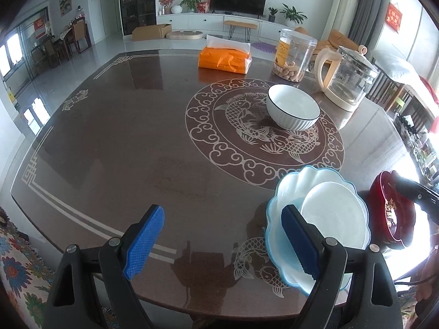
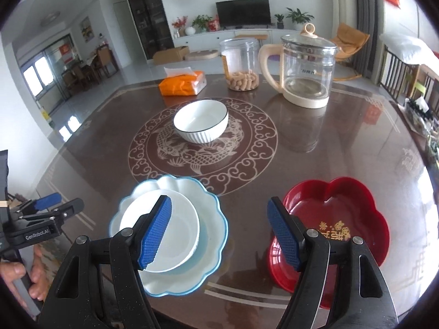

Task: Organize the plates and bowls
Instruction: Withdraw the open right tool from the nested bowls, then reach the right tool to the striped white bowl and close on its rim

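Observation:
A small white plate point(image 2: 175, 235) lies on a blue-rimmed scalloped plate point(image 2: 208, 205) near the table's front edge; both also show in the left wrist view point(image 1: 337, 213). A red flower-shaped dish point(image 2: 343, 213) sits to their right. A white ribbed bowl with a dark rim point(image 2: 201, 124) stands on the fish emblem in the middle. My left gripper point(image 1: 222, 241) is open and empty, left of the plates. My right gripper point(image 2: 219, 233) is open and empty, above the gap between the plates and the red dish.
At the back of the brown table point(image 2: 315, 159) stand an orange tissue pack point(image 2: 182, 83), a clear jar of snacks point(image 2: 242, 65) and a glass kettle point(image 2: 307, 68). The left gripper shows at the left edge of the right wrist view point(image 2: 46, 205).

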Demonstrator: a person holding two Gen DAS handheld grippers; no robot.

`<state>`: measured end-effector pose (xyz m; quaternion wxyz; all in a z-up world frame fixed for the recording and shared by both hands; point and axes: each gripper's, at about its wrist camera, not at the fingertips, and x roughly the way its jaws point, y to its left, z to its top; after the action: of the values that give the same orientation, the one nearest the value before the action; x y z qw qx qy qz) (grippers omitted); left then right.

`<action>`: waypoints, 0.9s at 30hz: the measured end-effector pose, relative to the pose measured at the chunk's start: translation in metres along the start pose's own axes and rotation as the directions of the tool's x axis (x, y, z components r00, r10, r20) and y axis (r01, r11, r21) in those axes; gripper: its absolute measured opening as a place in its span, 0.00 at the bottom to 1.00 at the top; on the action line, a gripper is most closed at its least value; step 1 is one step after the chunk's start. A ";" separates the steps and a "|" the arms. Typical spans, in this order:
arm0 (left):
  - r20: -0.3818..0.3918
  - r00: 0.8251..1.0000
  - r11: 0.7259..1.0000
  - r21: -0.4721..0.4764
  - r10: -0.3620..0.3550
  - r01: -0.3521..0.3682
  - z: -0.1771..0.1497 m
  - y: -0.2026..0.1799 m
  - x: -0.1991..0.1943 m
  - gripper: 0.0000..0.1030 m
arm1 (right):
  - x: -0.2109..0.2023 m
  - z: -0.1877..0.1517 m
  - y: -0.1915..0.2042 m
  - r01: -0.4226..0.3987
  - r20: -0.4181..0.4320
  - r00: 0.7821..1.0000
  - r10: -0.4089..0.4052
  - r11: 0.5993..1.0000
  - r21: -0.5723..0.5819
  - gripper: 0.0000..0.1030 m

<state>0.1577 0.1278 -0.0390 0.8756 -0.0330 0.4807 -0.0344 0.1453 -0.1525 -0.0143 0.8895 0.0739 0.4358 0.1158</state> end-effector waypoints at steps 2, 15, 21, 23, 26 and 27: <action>-0.043 0.998 0.999 0.003 -0.035 0.035 0.019 -0.001 0.014 0.85 | 0.015 0.010 -0.008 -0.020 -0.064 0.998 0.023 0.999 0.050 0.73; -0.156 0.980 0.991 -0.070 -0.124 0.115 0.154 -0.033 0.118 0.82 | 0.114 0.115 -0.027 0.064 -0.243 0.969 -0.052 0.997 0.044 0.72; -0.207 0.971 0.989 -0.107 -0.124 0.103 0.177 -0.043 0.160 0.72 | 0.159 0.147 -0.021 0.024 -0.264 0.964 -0.014 0.999 0.036 0.43; -0.224 0.967 0.989 -0.104 -0.123 0.102 0.177 -0.045 0.169 0.68 | 0.175 0.151 -0.022 0.018 -0.290 0.957 -0.004 0.999 0.046 0.40; -0.245 0.962 0.991 -0.094 -0.117 0.097 0.175 -0.048 0.178 0.58 | 0.194 0.152 -0.021 0.019 -0.319 0.948 -0.008 0.999 0.033 0.39; -0.253 0.960 0.991 -0.093 -0.119 0.098 0.175 -0.049 0.181 0.51 | 0.200 0.151 -0.020 0.019 -0.329 0.944 -0.011 1.000 0.023 0.39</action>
<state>0.4007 0.0671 -0.0932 0.8003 -0.0893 0.5890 -0.0673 0.3865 -0.1226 -0.0780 0.8041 0.0617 0.5801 0.1142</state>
